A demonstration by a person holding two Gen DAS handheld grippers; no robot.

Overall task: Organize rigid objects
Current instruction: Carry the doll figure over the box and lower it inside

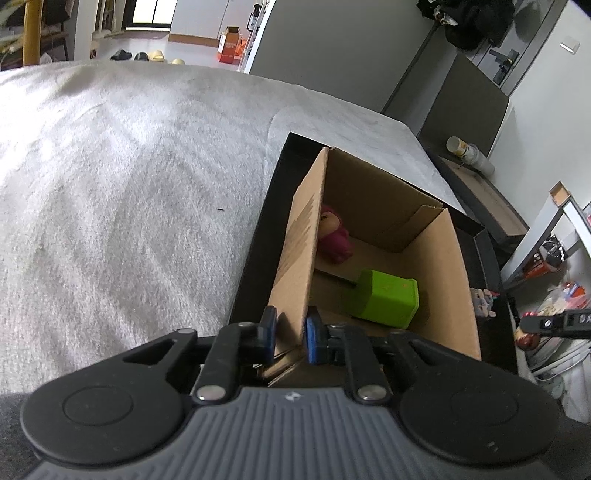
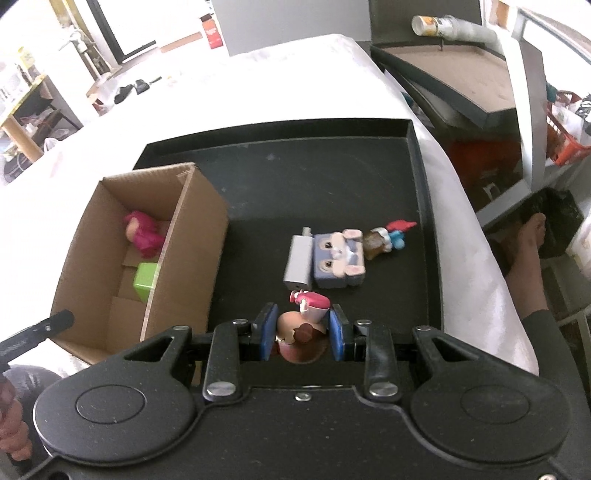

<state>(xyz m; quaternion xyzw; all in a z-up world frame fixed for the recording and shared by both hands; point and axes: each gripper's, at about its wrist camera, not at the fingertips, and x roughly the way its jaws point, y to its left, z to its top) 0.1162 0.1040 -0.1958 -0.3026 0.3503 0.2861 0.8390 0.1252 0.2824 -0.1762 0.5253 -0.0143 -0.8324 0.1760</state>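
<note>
A cardboard box (image 2: 184, 258) stands in a black tray (image 2: 332, 177) and also shows in the left wrist view (image 1: 436, 280). Inside it lie a pink bear figure (image 1: 334, 236) and a green block (image 1: 384, 297); both also show in the right wrist view, the bear (image 2: 144, 230) and the block (image 2: 146, 278). My left gripper (image 1: 290, 334) is shut on the box's near wall (image 1: 295, 258). My right gripper (image 2: 303, 330) is shut on a small figurine (image 2: 304, 325) with a brown head and pink-white body, above the tray. A grey block (image 2: 299, 262), a bunny-face block (image 2: 338, 258) and a small red-blue figure (image 2: 388, 238) lie on the tray.
The tray rests on a white fluffy cloth (image 1: 129, 184). Beyond the table's right edge are a dark shelf (image 2: 461, 74) with a lying cup (image 2: 432, 24), and clutter on the floor. My right gripper's tip (image 1: 546, 325) shows at the right in the left wrist view.
</note>
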